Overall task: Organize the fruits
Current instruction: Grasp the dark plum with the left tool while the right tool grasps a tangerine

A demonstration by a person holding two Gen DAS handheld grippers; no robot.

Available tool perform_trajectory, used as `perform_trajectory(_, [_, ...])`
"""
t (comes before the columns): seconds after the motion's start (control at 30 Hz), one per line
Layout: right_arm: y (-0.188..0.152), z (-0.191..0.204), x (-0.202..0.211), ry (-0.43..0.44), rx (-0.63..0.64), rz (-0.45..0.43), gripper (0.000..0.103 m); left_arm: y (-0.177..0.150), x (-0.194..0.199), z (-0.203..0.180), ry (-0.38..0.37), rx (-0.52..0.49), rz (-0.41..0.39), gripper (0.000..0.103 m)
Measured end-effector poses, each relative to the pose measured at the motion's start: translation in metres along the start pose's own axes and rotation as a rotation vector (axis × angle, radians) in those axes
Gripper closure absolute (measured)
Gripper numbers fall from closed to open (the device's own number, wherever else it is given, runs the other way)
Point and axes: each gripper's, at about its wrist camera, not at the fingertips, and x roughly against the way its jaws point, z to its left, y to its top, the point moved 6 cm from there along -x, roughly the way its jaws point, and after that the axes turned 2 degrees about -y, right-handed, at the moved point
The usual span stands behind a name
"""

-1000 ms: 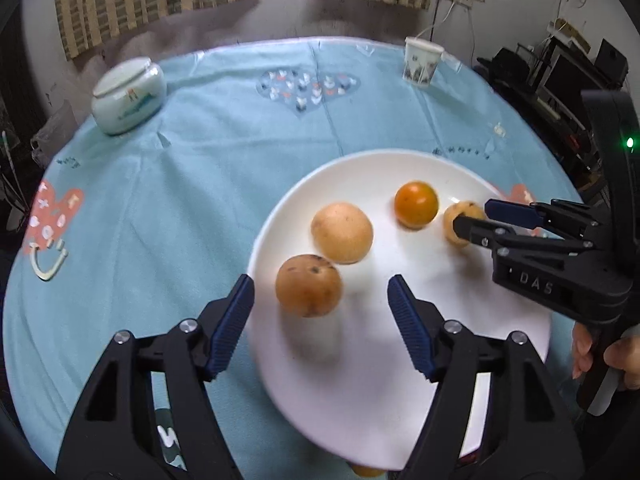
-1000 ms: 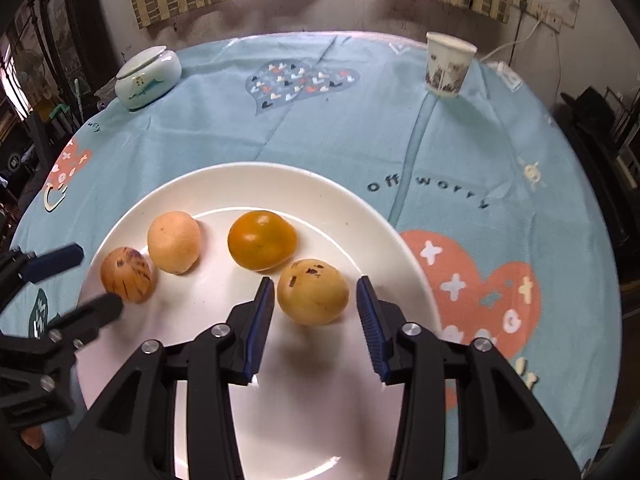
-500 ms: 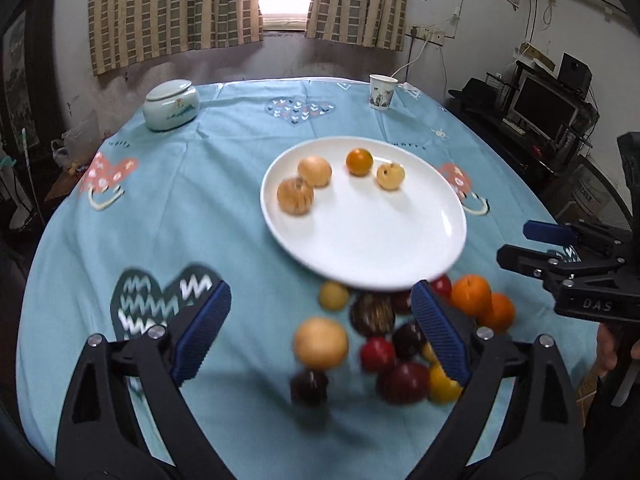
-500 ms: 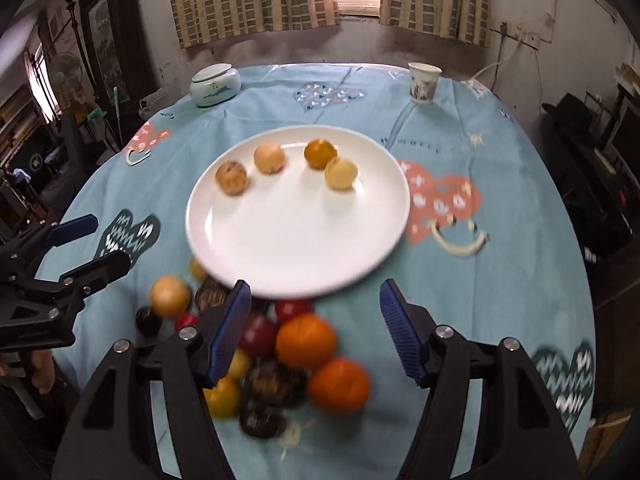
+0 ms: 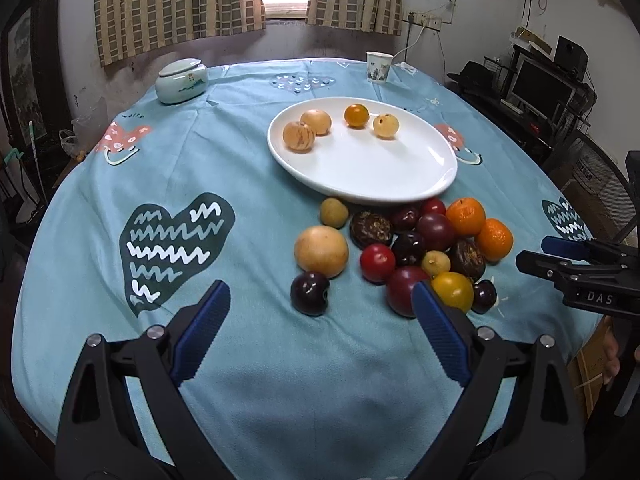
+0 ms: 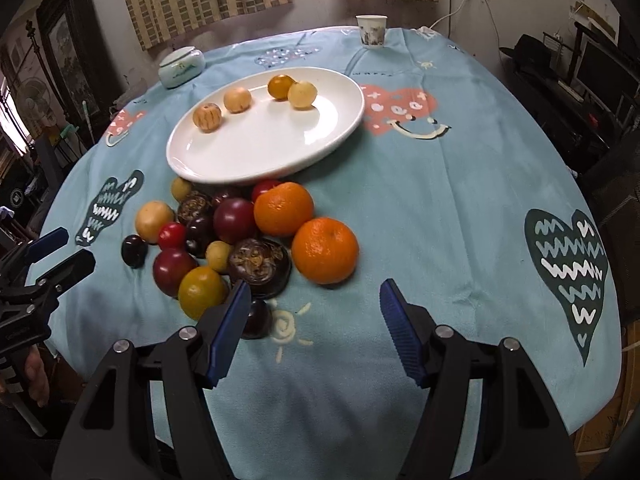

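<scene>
Jaws of both the left gripper (image 5: 320,328) and right gripper (image 6: 316,326) gape empty above the fruit pile (image 5: 404,248), seemingly ready to load the plate (image 5: 376,176).

The left gripper (image 5: 320,334) hovers above the tabletop's near edge, jaws spread wide and empty. The right gripper (image 6: 314,330) hovers likewise, beside it, jaws parted, gripping nothing.

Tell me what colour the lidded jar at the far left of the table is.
The lidded jar is pale green-white; the left wrist view shows it best.
</scene>
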Motion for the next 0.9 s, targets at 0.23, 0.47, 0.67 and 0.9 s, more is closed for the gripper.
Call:
perform_trajectory(0.23, [0.011,-0.006,-0.019,-0.021,0.018,-0.036,0.036,-0.005,-0.012,0.008,0.006,0.012,0.034,0.009])
perform_trajectory(0.47, [0.014,-0.014,-0.055,0.088,-0.024,-0.007,0.057,-0.011,-0.024,0.020,0.030,0.029,0.075,0.009])
perform_trajectory(0.67, [0.014,-0.014,-0.024,0.106,-0.033,-0.054,0.058,-0.014,-0.037,0.028,0.034,0.054,0.102,0.009])
perform_trajectory(0.9, [0.014,-0.011,-0.007,0.119,-0.027,-0.067,0.057,-0.015,-0.056,0.025,0.051,0.059,0.108,0.012])
